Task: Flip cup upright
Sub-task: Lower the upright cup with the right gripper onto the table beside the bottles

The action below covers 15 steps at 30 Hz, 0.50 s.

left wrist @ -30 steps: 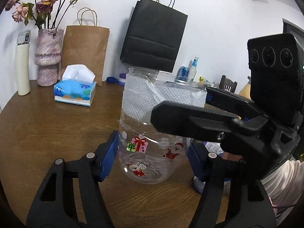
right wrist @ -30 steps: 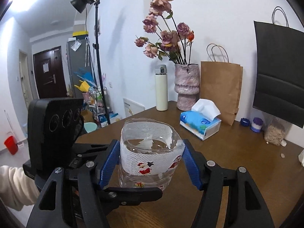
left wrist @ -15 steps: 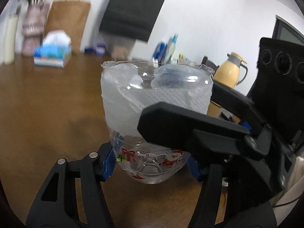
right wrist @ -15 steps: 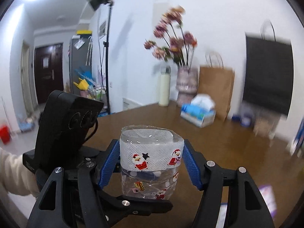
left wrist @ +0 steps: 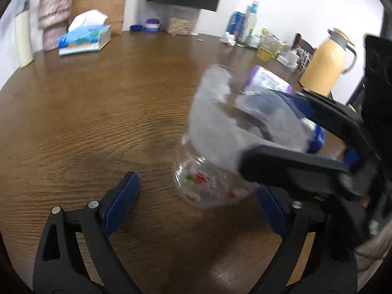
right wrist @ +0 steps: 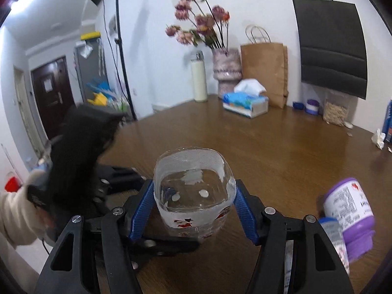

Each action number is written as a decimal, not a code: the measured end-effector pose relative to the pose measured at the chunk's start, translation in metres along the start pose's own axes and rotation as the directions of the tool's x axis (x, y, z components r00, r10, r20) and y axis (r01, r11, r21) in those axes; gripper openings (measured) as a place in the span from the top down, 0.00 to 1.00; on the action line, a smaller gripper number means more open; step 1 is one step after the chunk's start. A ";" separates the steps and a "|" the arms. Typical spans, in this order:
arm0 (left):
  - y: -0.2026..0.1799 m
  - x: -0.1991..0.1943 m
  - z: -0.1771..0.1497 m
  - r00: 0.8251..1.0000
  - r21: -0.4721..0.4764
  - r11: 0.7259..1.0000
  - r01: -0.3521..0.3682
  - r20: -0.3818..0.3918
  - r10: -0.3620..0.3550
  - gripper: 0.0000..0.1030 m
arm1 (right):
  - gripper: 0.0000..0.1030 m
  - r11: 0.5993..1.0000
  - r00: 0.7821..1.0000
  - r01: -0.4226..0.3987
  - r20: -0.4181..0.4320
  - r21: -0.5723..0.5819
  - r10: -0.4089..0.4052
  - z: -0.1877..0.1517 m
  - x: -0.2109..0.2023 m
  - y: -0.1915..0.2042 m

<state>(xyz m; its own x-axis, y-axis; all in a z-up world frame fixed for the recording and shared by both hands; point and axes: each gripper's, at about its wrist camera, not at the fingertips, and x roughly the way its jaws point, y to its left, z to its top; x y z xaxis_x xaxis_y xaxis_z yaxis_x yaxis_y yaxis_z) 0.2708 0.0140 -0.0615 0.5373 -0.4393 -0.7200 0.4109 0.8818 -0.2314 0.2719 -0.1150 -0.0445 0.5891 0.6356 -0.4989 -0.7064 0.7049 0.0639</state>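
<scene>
The cup (right wrist: 194,196) is clear plastic with a white mesh band and Christmas stickers. It stands upright with its open mouth up between the blue pads of my right gripper (right wrist: 194,210), which is shut on it just above the brown table (right wrist: 281,152). In the left wrist view the cup (left wrist: 220,147) is blurred and looks tilted. My left gripper (left wrist: 196,203) is open, its fingers apart from the cup, with the cup lying toward its right finger (left wrist: 272,210).
A purple-capped bottle (right wrist: 350,215) lies at my right. At the back stand a tissue box (right wrist: 245,103), a vase of flowers (right wrist: 225,71), a white flask (right wrist: 199,80), paper bags and small jars. A yellow kettle (left wrist: 325,66) and bottles stand far right.
My left gripper has opened and let go of the cup, and it has pulled back and swung away. My right gripper keeps its hold and has brought the cup lower toward the table.
</scene>
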 end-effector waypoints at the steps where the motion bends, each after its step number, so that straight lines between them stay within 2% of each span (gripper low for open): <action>1: -0.001 -0.002 -0.001 1.000 0.004 1.000 0.003 0.006 -0.003 0.11 | 0.34 1.000 1.000 0.024 -0.004 -0.009 -0.024 0.000 0.000 0.002; 5: 0.001 -0.005 -0.005 1.000 -0.019 1.000 0.009 0.010 -0.009 0.11 | 0.34 0.989 0.990 0.136 -0.025 -0.058 -0.137 0.002 0.000 0.004; 7: 0.005 -0.007 -0.006 1.000 -0.040 0.999 0.001 0.012 -0.001 0.11 | 0.34 0.988 0.987 0.151 -0.047 -0.027 -0.152 0.003 -0.002 -0.004; 9: 0.009 -0.012 -0.007 0.999 -0.062 0.998 -0.019 0.025 0.021 0.08 | 0.34 0.976 0.974 0.218 -0.054 0.003 -0.218 0.002 -0.005 -0.012; 10: 0.012 -0.014 -0.008 0.998 -0.080 0.996 -0.042 0.035 0.045 0.01 | 0.34 0.972 0.971 0.234 -0.060 0.031 -0.232 0.002 -0.007 -0.017; 13: 0.020 -0.020 -0.007 0.983 -0.145 0.978 -0.152 0.083 0.166 0.00 | 0.34 0.965 0.971 0.236 -0.062 0.115 -0.231 0.002 -0.012 -0.025; 15: 0.021 -0.023 -0.006 0.970 -0.171 0.966 -0.196 0.107 0.216 0.00 | 0.32 0.964 0.972 0.232 -0.058 0.127 -0.226 0.003 -0.012 -0.025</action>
<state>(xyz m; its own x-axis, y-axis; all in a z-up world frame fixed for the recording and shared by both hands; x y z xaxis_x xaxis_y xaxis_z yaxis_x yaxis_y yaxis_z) 0.2624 0.0434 -0.0534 0.6892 -0.2541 -0.6786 0.1656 0.9669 -0.1939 0.2836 -0.1400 -0.0377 0.7098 0.4405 -0.5497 -0.4949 0.8672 0.0559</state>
